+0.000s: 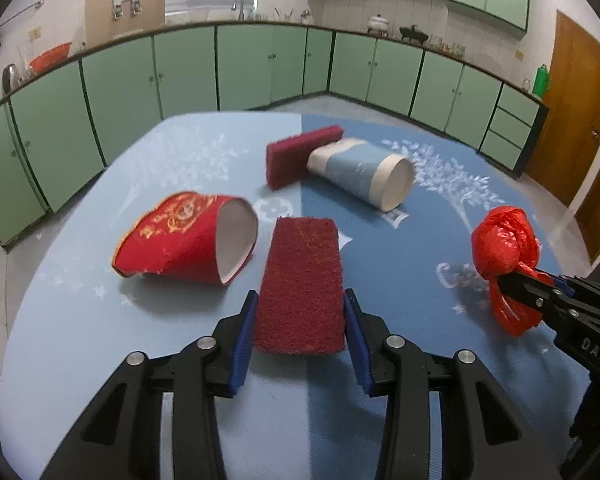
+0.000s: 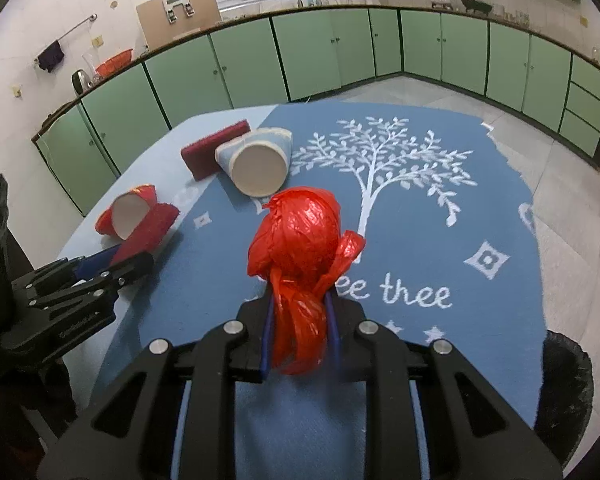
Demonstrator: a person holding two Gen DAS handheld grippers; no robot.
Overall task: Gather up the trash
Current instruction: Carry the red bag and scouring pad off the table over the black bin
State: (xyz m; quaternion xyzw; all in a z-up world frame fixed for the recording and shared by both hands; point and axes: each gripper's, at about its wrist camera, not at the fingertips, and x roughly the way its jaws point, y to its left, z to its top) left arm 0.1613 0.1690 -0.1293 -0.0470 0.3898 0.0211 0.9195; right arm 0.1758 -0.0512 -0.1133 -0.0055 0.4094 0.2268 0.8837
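Note:
My left gripper (image 1: 300, 304) is shut on a dark red scouring pad (image 1: 302, 284), its blue pads pressing both long sides, just above the blue table cloth (image 1: 380, 248). My right gripper (image 2: 298, 300) is shut on a knotted red plastic bag (image 2: 296, 236), held above the cloth; the bag also shows in the left wrist view (image 1: 504, 248). A crushed red paper cup (image 1: 188, 236) lies on its side left of the pad. A blue and white paper cup (image 1: 364, 172) lies on its side farther back, touching a second dark red pad (image 1: 300, 156).
The round table stands in a kitchen with green cabinets (image 1: 240, 68) behind it. A black bin (image 2: 564, 384) stands by the table's right edge in the right wrist view. A brown door (image 1: 572, 112) is at the far right.

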